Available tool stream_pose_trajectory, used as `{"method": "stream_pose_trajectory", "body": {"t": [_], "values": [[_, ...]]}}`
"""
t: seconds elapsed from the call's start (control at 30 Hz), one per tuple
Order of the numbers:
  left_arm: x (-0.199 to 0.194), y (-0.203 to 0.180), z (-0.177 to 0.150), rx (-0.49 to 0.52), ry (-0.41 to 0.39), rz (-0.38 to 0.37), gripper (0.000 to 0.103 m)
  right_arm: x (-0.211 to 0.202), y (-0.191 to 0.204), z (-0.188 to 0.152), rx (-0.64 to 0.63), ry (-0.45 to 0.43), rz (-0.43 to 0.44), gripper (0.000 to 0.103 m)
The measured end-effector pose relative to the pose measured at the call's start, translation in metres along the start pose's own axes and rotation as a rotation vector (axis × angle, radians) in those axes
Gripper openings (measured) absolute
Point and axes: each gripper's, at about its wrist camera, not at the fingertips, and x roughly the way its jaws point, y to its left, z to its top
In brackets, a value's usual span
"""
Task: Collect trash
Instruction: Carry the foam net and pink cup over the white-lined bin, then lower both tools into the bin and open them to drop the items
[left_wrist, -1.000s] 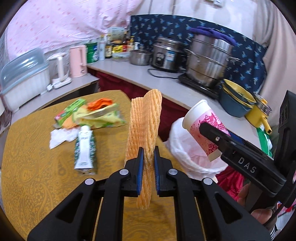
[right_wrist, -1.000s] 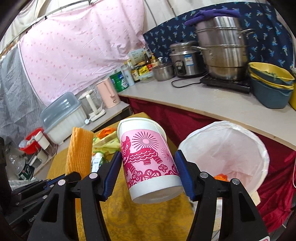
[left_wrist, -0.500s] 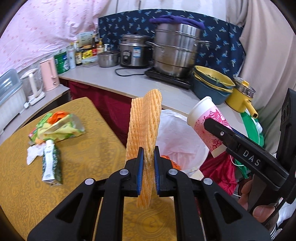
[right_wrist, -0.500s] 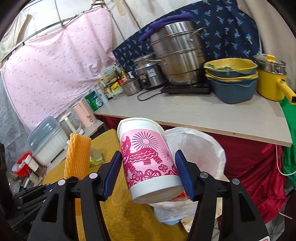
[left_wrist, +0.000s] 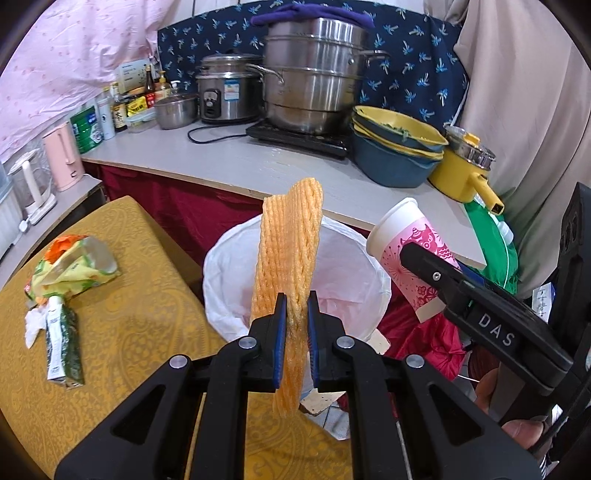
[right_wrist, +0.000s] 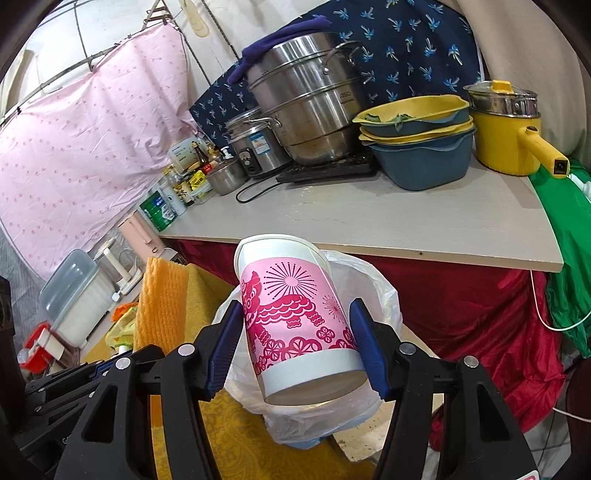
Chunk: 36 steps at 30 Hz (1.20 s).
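Swung across from the yellow tabletop (left_wrist: 122, 325) toward the white-lined trash bin (left_wrist: 354, 258) since a second ago, both tools together, so that the bin now sits dead ahead in the left wrist view instead of off to the right. Left tool (left_wrist: 296, 339) clenched on an orange foam net sleeve (left_wrist: 286, 258), pinched near its lower end, standing upright between the blue pads with its top rising in front of the bin's mouth and its tail hanging below the jaws. Right tool (right_wrist: 301, 350) gripping a paper cup (right_wrist: 295, 317), white with a pink printed band, pads pressed on both sides of the band, rim tilted away and up, base toward the camera; seen from the left wrist as held off to the right of the bin, just beside its rim. Bin liner showing behind and below the cup in the right wrist view, next to the tabletop's edge. Left behind on the tabletop, well apart from the bin: a crumpled yellow-green snack bag (left_wrist: 74, 269), a green-and-white carton (left_wrist: 61, 343) lying flat, and a scrap of white tissue (left_wrist: 33, 325) touching it. Beyond the bin, a pale counter (left_wrist: 258, 166) carrying a tall steel steamer pot (left_wrist: 314, 77), a rice cooker (left_wrist: 227, 88), stacked basins (left_wrist: 395, 155) and a yellow saucepan (left_wrist: 461, 173).
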Motion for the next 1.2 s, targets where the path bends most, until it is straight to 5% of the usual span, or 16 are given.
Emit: {"method": "stream_pose_trajectory", "body": {"t": [0.83, 0.87, 1.03, 1.2], "values": [[0.081, 0.01, 0.019, -0.022, 0.08, 0.002, 0.012, 0.066, -0.015, 0.017, 0.015, 0.046, -0.028, 0.058], [0.082, 0.011, 0.02, -0.023, 0.079, 0.003, 0.014, 0.068, -0.014, 0.018, 0.013, 0.046, -0.027, 0.059], [0.076, 0.014, 0.024, -0.034, 0.03, 0.022, 0.061, 0.073, -0.01, 0.022, 0.016, 0.042, -0.026, 0.069], [0.07, 0.016, 0.028, -0.024, 0.012, 0.034, 0.062, 0.069, -0.005, 0.027, 0.02, 0.024, -0.024, 0.071]]}}
